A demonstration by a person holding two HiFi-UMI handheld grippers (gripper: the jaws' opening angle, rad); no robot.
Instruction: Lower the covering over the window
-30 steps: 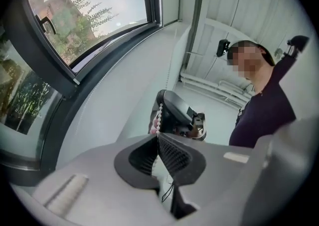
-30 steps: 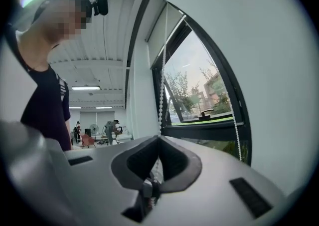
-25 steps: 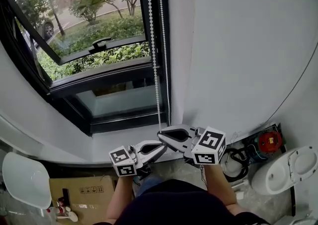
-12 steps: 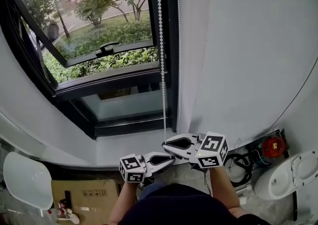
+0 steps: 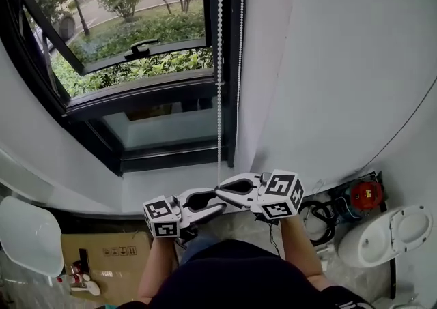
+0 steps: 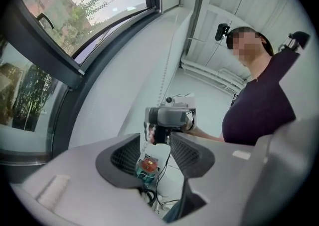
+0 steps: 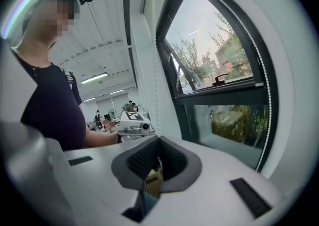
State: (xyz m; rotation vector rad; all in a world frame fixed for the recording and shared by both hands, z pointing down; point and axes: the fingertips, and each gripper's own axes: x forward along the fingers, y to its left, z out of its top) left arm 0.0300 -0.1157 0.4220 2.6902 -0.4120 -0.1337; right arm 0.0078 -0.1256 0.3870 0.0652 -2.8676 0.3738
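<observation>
1. In the head view, the right gripper [image 5: 220,191] lies just above the left gripper [image 5: 218,203]. Both point at the sill below the black-framed window [image 5: 229,96], with their marker cubes towards the person [image 5: 232,273].
2. The bead chain [image 5: 219,82] drops straight down in front of the window's right upright and ends at the right gripper's tips. A second strand [image 5: 240,28] runs just beside it, on the wall side.
3. The right gripper view shows that tool clenched, with its pads meeting. No bead can be made out between the pads there. The head view and the left gripper view both put the chain's end at those tips, so it is clamped on the chain.
4. Only the right gripper view shows beads following the window frame off to that tool's right. It also shows a cardboard box [image 7: 152,182] through the slot under the pads.
5. The left gripper's jaws have just been opening. They stand apart and the pads press on nothing.
6. Through that gap, the left gripper view alone shows the right gripper head-on, straight ahead, with the chain coming down onto it from above. A red device [image 6: 146,165] with wires sits lower down.
</observation>
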